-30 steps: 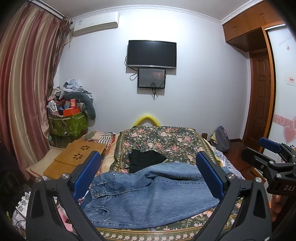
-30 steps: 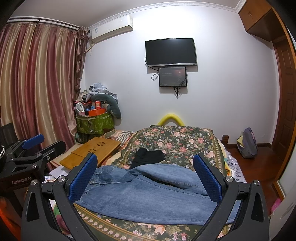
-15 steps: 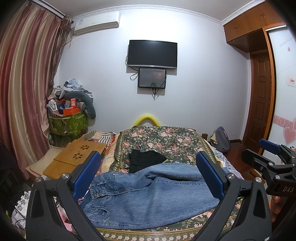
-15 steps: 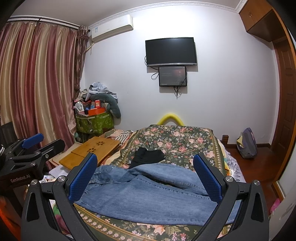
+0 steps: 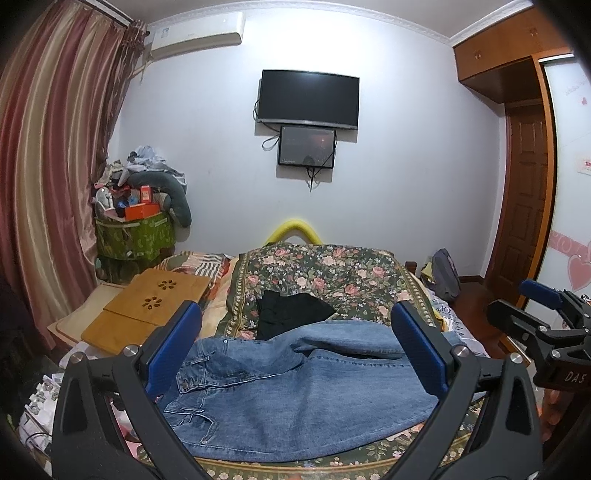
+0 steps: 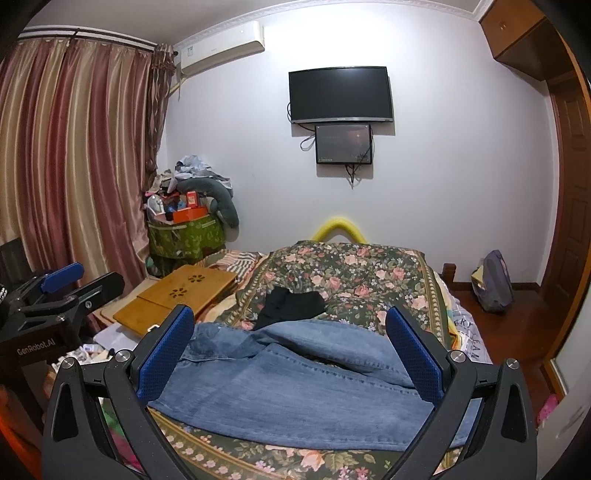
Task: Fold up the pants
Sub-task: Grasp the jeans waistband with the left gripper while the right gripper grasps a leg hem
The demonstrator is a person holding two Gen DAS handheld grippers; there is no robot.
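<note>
Blue jeans [image 5: 295, 391]: spread flat across the near end of the floral bedspread [image 5: 332, 273], waistband to the left, legs running right. Black garment [image 5: 291, 312]: just behind them. Left gripper [image 5: 295, 350] and right gripper [image 6: 290, 349]: both held above the jeans, jaws wide apart, gripping nothing. Wooden lap desk [image 5: 147, 306]: left of the bed.

Jeans: you had one pair [image 5: 295, 391] spread on the bed.
Black garments: you had one [image 5: 288, 314] beyond the jeans.
Grippers: you held two, the left gripper [image 5: 295, 354] and the right gripper [image 6: 290, 350].
Wall screens: you faced two, the large screen [image 5: 308, 99] and the small screen [image 5: 306, 147] under it.
Wooden lap tables: one [image 5: 147, 306].
Air conditioners: one [image 5: 195, 33].
Backpacks: one [image 6: 495, 282].
</note>
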